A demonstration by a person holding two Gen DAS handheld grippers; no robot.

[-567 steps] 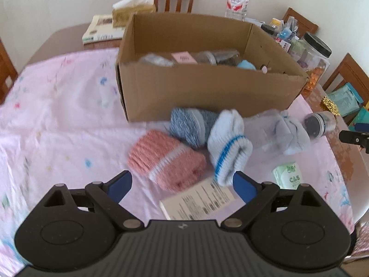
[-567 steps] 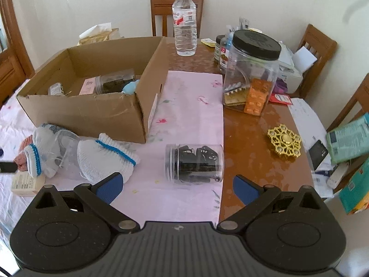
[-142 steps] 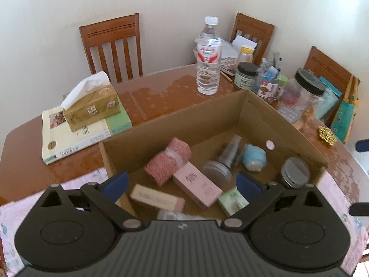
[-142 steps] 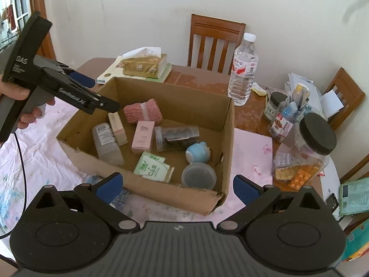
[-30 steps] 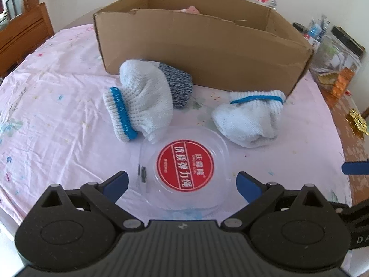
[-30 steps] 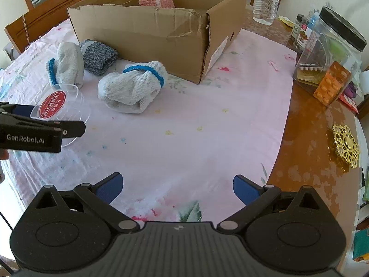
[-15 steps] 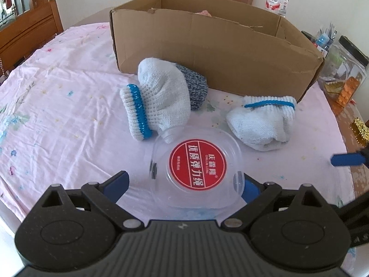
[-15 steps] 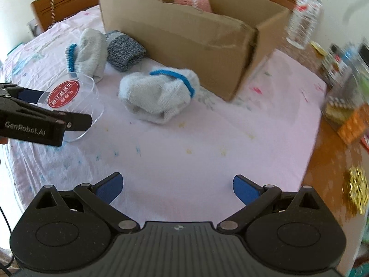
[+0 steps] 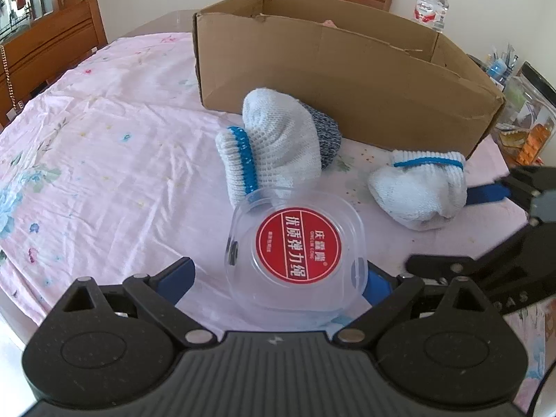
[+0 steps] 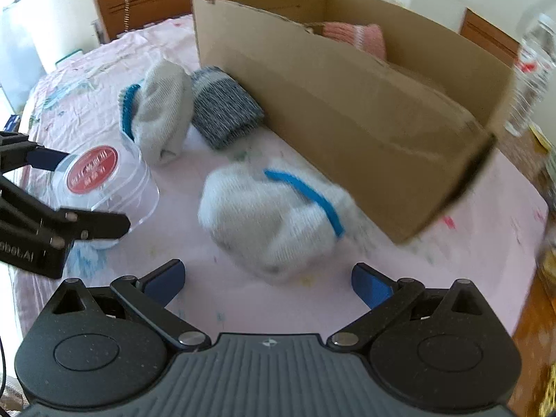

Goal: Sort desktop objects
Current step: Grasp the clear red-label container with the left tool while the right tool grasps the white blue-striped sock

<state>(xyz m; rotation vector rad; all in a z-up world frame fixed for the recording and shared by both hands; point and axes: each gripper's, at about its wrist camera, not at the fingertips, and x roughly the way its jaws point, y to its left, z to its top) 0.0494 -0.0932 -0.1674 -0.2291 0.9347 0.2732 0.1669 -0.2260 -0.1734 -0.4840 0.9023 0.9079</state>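
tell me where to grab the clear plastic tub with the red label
Grip the clear tub across its side walls, coming in low from the near edge as the left gripper does. It lies tipped with its red label facing the camera, and its walls fit between the open fingers.

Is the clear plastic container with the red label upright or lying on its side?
On its side. The clear container turns its red-labelled round end toward the left wrist camera, and its curved wall rests on the pink tablecloth.
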